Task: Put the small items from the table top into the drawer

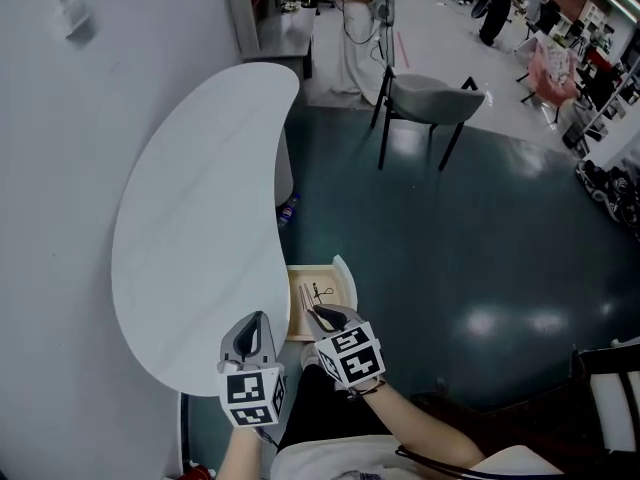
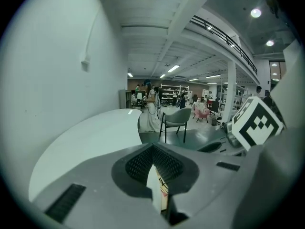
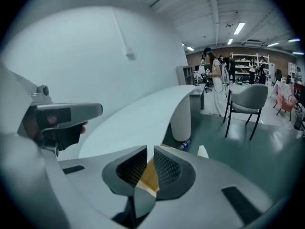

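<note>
While the person sits at the near end of the white, kidney-shaped surface (image 1: 200, 218), both forearms reach forward from the bottom of the head view. The grippers sit side by side and tilt downward. A grey chair (image 1: 432, 98) stands well apart on the dark floor beyond.

The wooden drawer (image 1: 342, 290) is pulled open at the surface's right edge, just ahead of the person's lap, with small dark items (image 1: 320, 292) lying in it. The tabletop itself looks bare.

The left gripper (image 1: 257, 320) is over the near rim of the surface. Its fingers (image 2: 138, 163) are closed on what looks like a small white packet (image 2: 156, 191) with print on one side, seen edge-on.

The right gripper (image 1: 322, 313) hangs over the near end of the drawer. Its fingers (image 3: 167, 168) stand narrowly apart with nothing between them, and the drawer's wood shows through the gap.
</note>
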`<state>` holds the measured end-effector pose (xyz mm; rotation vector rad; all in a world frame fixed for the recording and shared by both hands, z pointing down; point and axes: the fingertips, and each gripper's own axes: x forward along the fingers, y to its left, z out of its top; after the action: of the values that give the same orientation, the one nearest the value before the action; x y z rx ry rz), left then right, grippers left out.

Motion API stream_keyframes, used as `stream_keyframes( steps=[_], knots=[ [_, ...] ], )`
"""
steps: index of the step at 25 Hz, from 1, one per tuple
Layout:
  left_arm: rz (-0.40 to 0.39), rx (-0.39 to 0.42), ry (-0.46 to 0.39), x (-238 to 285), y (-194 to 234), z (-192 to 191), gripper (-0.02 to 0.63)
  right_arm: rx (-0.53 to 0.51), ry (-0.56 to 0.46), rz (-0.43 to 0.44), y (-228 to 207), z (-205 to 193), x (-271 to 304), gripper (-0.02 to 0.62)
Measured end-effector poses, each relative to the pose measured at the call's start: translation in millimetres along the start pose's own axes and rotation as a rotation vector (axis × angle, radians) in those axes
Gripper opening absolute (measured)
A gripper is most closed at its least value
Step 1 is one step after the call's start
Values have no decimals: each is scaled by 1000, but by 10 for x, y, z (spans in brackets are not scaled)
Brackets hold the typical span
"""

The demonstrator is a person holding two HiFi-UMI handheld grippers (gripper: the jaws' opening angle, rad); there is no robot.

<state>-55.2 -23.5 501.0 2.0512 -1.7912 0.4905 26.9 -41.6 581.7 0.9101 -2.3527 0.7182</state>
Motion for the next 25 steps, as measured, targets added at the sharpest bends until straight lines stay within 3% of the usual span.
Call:
stream_keyframes(
  steps=[14, 25],
  knots=[
    [-4, 15, -132, -911, -245, 618, 15, -84, -207, 42, 657, 659, -1151, 37],
    [52, 23, -205, -1608, 410, 855, 15, -164, -323, 69, 1565, 1252, -1387, 21]
  ],
)
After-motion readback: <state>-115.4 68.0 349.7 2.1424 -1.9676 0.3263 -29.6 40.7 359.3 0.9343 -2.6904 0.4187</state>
